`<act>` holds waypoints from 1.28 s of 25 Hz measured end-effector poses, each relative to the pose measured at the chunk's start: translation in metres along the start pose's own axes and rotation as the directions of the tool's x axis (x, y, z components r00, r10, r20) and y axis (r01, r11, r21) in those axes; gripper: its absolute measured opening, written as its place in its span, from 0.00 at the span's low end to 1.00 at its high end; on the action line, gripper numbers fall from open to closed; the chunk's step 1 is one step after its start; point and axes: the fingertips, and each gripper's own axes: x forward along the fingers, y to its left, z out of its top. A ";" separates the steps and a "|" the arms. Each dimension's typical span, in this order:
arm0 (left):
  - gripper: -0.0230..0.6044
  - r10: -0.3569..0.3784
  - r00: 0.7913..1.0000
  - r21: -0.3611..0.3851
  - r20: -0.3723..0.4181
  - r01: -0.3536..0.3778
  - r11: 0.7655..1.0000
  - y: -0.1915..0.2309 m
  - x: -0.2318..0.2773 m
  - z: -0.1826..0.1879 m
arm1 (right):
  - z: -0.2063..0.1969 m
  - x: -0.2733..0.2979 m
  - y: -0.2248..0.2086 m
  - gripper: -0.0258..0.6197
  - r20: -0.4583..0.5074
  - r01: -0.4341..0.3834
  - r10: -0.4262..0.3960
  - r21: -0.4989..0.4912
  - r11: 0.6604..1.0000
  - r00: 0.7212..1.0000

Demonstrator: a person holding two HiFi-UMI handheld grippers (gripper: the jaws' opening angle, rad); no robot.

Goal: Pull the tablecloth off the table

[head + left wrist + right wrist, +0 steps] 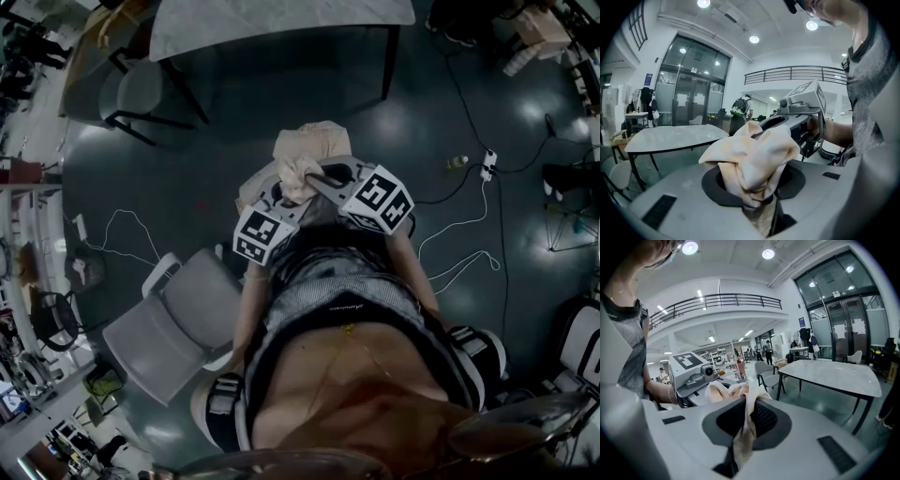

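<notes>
The cream tablecloth (306,157) is off the table and hangs bunched in front of me, above the dark floor. My left gripper (291,194) is shut on one crumpled wad of the tablecloth (757,157), which bulges out over its jaws. My right gripper (316,178) is shut on a thin fold of the tablecloth (744,425). The two grippers are close together, tips almost meeting. The table (281,26) stands ahead with its pale top bare. It also shows as the table (670,138) in the left gripper view and as the table (834,373) in the right gripper view.
A grey chair (173,319) stands close at my lower left, and another chair (141,94) sits by the table's left end. White cables and a power strip (487,164) lie on the floor to the right. My torso fills the lower head view.
</notes>
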 end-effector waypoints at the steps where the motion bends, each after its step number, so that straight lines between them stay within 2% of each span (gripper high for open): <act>1: 0.24 -0.001 1.000 0.002 0.002 0.001 1.000 0.000 0.000 0.001 | 0.001 -0.001 0.000 0.15 0.008 0.000 0.000 0.004 1.000 1.000; 15: 0.24 0.008 0.998 0.040 0.054 -0.011 0.999 0.023 -0.004 0.036 | 0.040 -0.003 -0.016 0.15 0.141 0.030 -0.030 0.001 1.000 0.990; 24: 0.24 0.008 0.993 0.102 0.116 -0.019 0.995 0.042 -0.011 0.080 | 0.085 -0.011 -0.029 0.15 0.262 0.052 -0.046 -0.016 0.999 0.964; 32: 0.24 0.000 0.990 0.115 0.142 -0.016 0.993 0.055 -0.021 0.103 | 0.113 -0.011 -0.032 0.15 0.308 0.067 -0.055 -0.027 0.997 0.950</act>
